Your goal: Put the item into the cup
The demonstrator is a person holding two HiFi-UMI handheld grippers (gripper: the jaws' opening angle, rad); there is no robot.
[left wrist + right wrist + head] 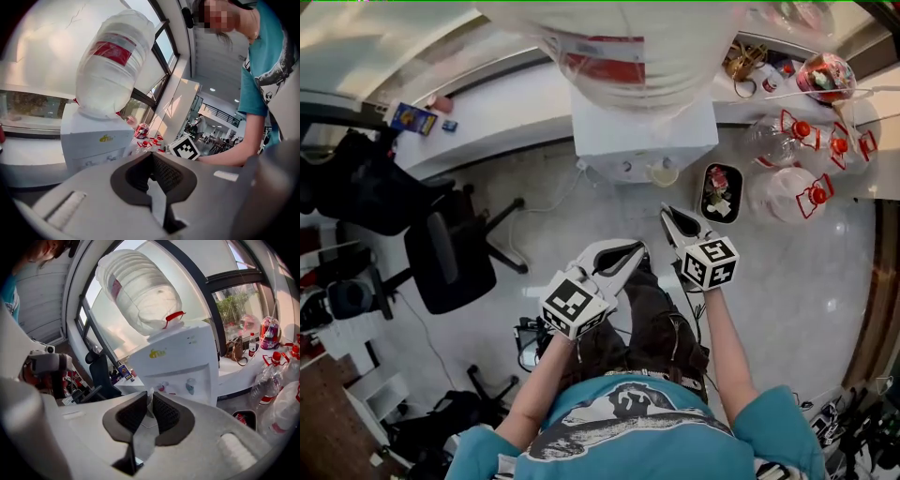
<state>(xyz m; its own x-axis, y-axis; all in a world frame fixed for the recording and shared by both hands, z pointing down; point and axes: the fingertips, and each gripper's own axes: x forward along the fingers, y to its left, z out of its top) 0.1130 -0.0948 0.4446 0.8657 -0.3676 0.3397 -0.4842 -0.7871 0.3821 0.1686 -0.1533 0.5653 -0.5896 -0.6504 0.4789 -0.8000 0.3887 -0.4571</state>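
— Cup (664, 173): where does it sit?

— A small pale one, seemingly a cup, stands against the front of the white water dispenser (642, 127), at twelve o'clock in the head view. A big clear bottle (619, 37) with a red label stands upside down on top of the dispenser.

— And the item?

— I cannot pick it out for certain. In the right gripper view a pale sliver shows at the slit between the pads, but I cannot tell whether it is gripped or lies beyond them.

— How does the right gripper (667, 212) stand?

— Its jaws are drawn almost together, with only a narrow slit between them. It points to twelve o'clock, with the cup just ahead of its tips and apart from them.

— The left gripper (639, 249)?

— Its jaws meet at the tips with nothing between the pads. It lies at seven o'clock from the right one and points toward one o'clock.

— What else is around?

— A black bin (719, 192) stands on the floor at one o'clock from the right gripper. Clear jugs with red caps (797, 192) lie at two o'clock. A black office chair (450, 258) is at nine o'clock.
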